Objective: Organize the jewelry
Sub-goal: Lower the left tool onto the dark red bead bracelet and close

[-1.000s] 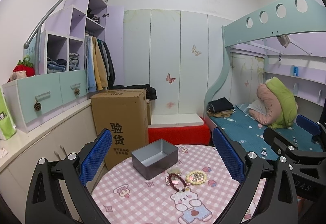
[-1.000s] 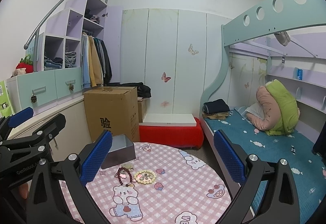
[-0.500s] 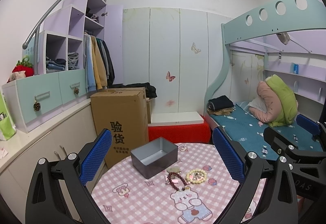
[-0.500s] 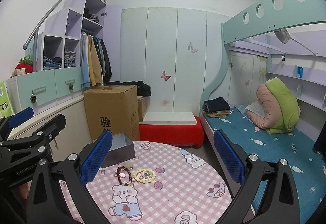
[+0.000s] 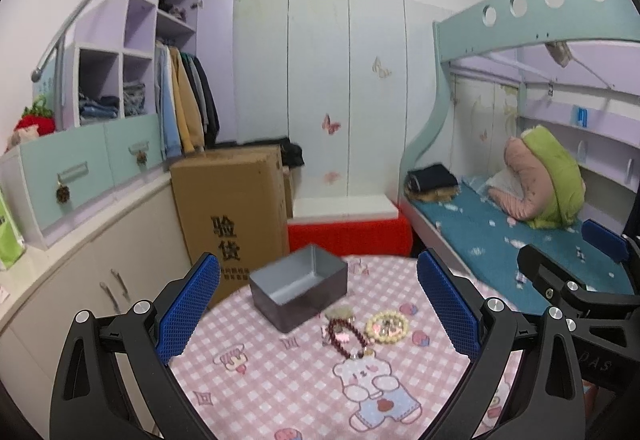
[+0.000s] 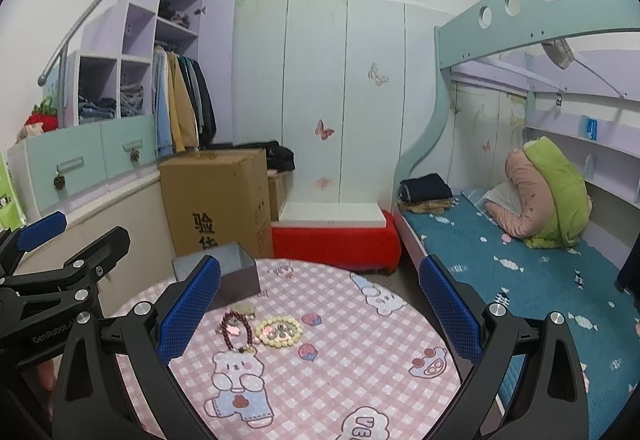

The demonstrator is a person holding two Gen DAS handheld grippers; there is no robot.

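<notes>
Now both views dip toward the table (image 5: 248, 392); both grippers (image 5: 318, 300) (image 6: 320, 300) gape empty; bracelets (image 5: 348, 336) outside the tin (image 5: 298, 286).

The tin box (image 5: 298, 287) looks like matt grey metal, smooth inside. The tablecloth (image 5: 288, 392) is soft pink checked cloth with printed bears. The dark red bead bracelet (image 5: 347, 338) shines glossily; the cream bead bracelet (image 5: 387, 326) looks duller. The gripper pads (image 5: 188, 310) are blue, rough-textured rubbery plastic on matt black plastic frames. The cardboard box (image 5: 232, 208) is plain brown paperboard.
</notes>
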